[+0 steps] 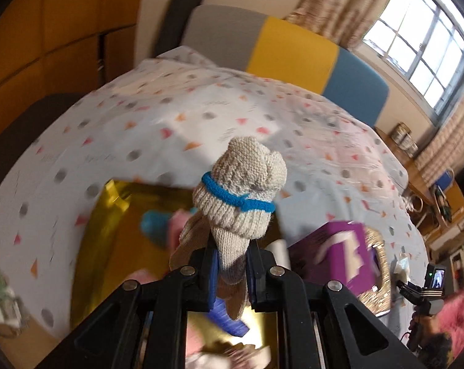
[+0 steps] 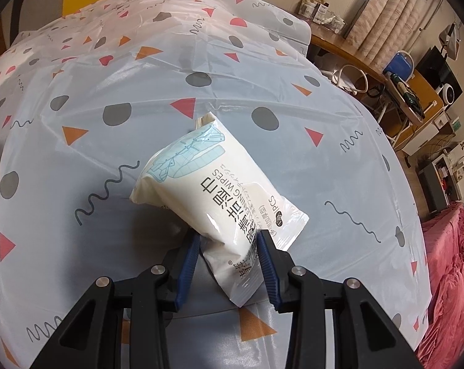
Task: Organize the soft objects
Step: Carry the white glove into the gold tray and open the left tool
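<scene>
My left gripper (image 1: 230,264) is clamped on a rolled beige knit item (image 1: 242,196) w/ a blue band (image 1: 232,195) round it, held up above a gold tray (image 1: 109,246) that has pink & blue soft things in it, purple box (image 1: 339,252) just beside on the right. My right gripper (image 2: 230,247) is closed on the lower part of a white cleaning wipes pack (image 2: 213,184), tilted, over the patterned plastic tablecloth (image 2: 109,77).
</scene>
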`<state>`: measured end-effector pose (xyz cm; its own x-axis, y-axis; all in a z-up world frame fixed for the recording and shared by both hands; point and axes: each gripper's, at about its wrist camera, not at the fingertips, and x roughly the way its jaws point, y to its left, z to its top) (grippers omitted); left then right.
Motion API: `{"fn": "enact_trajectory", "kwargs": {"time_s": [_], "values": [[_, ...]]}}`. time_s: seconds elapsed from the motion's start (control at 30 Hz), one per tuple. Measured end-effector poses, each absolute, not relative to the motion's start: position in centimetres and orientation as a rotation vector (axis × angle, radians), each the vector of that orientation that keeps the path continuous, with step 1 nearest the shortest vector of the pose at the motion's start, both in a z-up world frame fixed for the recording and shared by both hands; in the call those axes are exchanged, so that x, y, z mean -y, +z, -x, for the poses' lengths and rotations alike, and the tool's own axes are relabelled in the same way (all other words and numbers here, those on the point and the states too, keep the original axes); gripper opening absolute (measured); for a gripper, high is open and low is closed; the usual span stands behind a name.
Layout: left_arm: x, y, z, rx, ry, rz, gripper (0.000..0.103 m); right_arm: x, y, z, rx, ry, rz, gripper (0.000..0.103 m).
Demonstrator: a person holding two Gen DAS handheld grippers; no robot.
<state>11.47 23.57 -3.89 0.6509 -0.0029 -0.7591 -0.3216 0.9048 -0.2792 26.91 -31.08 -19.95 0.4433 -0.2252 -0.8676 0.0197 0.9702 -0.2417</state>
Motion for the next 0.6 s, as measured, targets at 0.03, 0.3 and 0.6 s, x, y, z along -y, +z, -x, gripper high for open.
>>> {"fn": "enact_trajectory", "kwargs": {"time_s": [0.03,0.3,0.6], "values": [[-24.6,-4.5,-10.3,-0.850,0.204,0.434,0.015,31.1,-20.0,-26.9,-1.103,-0.154,0.209,0.038],[-28.5,-9.3,-4.1,-0.887,0.260,0.564,0.015,30.6,-20.0,-26.7,-1.098,-0.167,0.239,0.038],[-28.8,-12.4,-5.5,-0.908,0.270,0.638,0.015,30.1,-20.2,-26.6,-1.091,-0.187,0.264,0.037]]}}
